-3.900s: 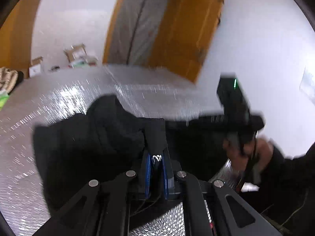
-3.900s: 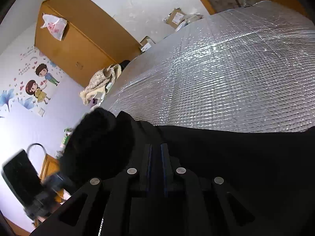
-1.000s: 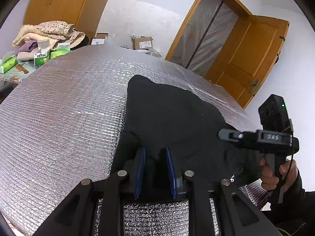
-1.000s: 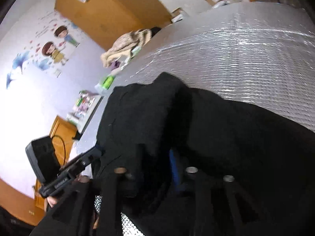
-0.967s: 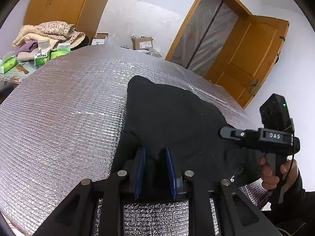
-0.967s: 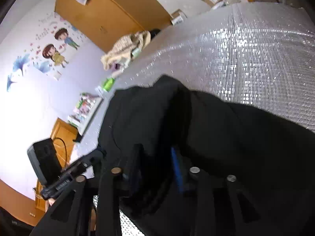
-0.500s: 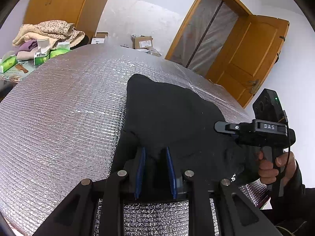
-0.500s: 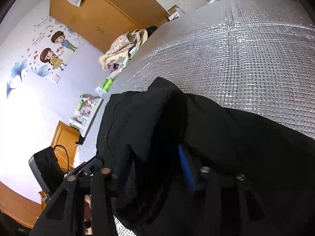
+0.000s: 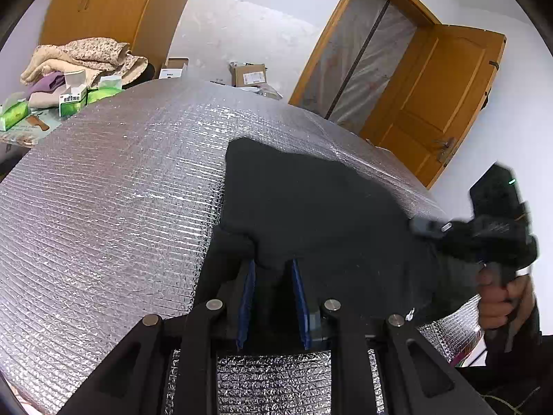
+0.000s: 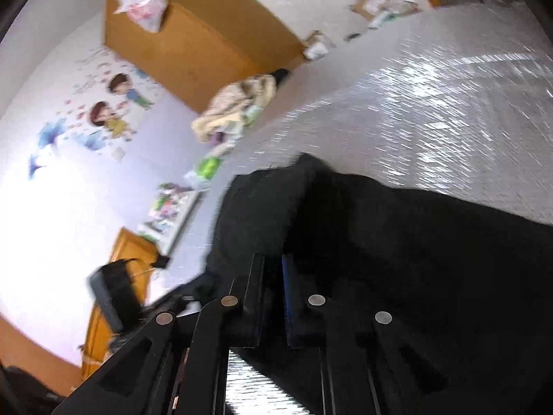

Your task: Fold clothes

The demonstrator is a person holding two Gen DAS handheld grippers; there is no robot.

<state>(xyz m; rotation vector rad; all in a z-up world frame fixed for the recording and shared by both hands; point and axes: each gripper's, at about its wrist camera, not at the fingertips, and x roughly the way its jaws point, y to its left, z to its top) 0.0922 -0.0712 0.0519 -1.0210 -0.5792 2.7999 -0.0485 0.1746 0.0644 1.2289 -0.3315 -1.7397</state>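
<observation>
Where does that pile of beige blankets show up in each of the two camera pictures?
Left wrist view: the pile of beige blankets sits at upper left, beyond the silver surface.
Right wrist view: the pile lies upper centre-left.
Shared landmark: the orange-brown wardrobe behind it.

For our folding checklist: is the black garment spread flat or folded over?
Folded over: the black garment lies doubled on the foil sheet, an upper layer's edge overlapping.

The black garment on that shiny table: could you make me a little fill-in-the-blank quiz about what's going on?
1. The garment is coloured ____.
2. It lies on a quilted ____ table cover.
3. The left gripper has ____ pads.
4. The wooden door behind the table stands ____.

Missing words: black; silver; blue; open
</observation>
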